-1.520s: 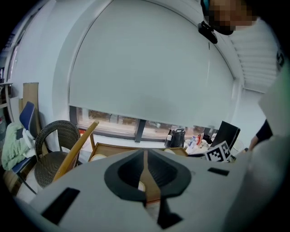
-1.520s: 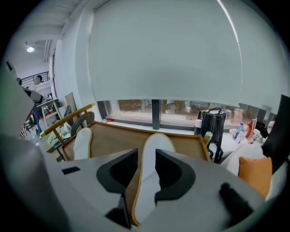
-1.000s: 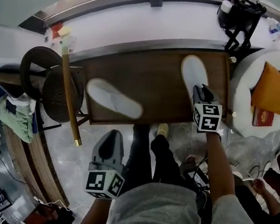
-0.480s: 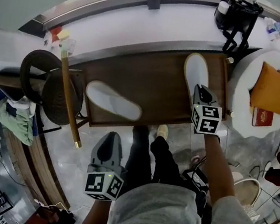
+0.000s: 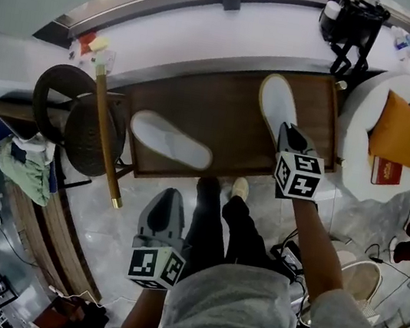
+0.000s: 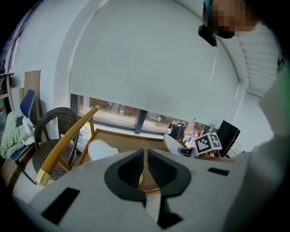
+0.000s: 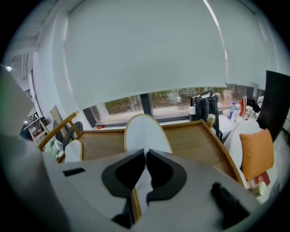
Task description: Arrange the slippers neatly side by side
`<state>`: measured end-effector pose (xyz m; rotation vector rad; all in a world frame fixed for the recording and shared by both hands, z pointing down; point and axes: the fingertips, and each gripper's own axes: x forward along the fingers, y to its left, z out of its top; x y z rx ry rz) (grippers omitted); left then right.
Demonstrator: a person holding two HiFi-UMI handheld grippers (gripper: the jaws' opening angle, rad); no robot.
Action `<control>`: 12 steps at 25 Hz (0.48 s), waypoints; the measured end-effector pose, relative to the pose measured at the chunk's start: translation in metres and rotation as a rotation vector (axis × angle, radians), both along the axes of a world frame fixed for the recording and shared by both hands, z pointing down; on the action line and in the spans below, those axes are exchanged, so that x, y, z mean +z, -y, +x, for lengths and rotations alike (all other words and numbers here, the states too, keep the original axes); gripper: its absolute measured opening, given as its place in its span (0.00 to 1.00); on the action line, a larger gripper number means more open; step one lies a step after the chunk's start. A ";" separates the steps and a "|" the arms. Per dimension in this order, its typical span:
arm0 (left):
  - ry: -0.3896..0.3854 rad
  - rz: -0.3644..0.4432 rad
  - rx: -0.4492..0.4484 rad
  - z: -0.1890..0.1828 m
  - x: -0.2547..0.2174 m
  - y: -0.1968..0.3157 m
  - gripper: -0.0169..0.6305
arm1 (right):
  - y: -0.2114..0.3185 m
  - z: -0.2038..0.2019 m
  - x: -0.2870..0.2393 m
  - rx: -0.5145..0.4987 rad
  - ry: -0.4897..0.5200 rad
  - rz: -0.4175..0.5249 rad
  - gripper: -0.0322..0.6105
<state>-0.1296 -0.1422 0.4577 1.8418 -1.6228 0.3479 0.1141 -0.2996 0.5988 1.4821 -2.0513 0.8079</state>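
Slippers, 2 of them, both white, and they sit well apart on the low wooden table [image 5: 228, 116]. The right gripper [image 5: 292, 133] is over the table's right end, clenched on the heel of the right-hand slipper [image 5: 276, 101]. The right gripper view confirms it: the jaws are pinched tight on the slipper's [image 7: 142, 129] near edge, right at the gripper's [image 7: 145, 154] tips. The white sole runs away from the jaws, with the toe aimed at the window. Whether that toe rests on the wood cannot be told.

Over on the left, the left-hand slipper [image 5: 170, 139] lies flat near the table's front left corner. It is angled across the wood, and nothing touches it. It shows in the left gripper view [image 6: 100, 148] too, and at the far left edge of the table in the right gripper view [image 7: 73, 152].

The left gripper [image 5: 167, 196] hangs off the table, in front of it and close to the person's legs, above the pale floor. Its own view shows the jaws pressed together with nothing between them, so it [image 6: 145, 153] is clenched on air.

Around the edges: a dark wicker chair [image 5: 79, 126] stands beside the table's left end. A white armchair with an orange cushion [image 5: 401, 130] sits just past the right end.
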 end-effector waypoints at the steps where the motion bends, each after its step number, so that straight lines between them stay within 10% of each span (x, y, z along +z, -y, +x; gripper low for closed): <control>1: 0.001 0.000 -0.002 -0.002 0.000 -0.001 0.09 | -0.002 -0.003 -0.002 0.007 0.011 -0.007 0.11; 12: -0.005 0.007 -0.015 -0.013 -0.001 -0.006 0.09 | -0.008 -0.034 -0.006 0.044 0.057 -0.062 0.11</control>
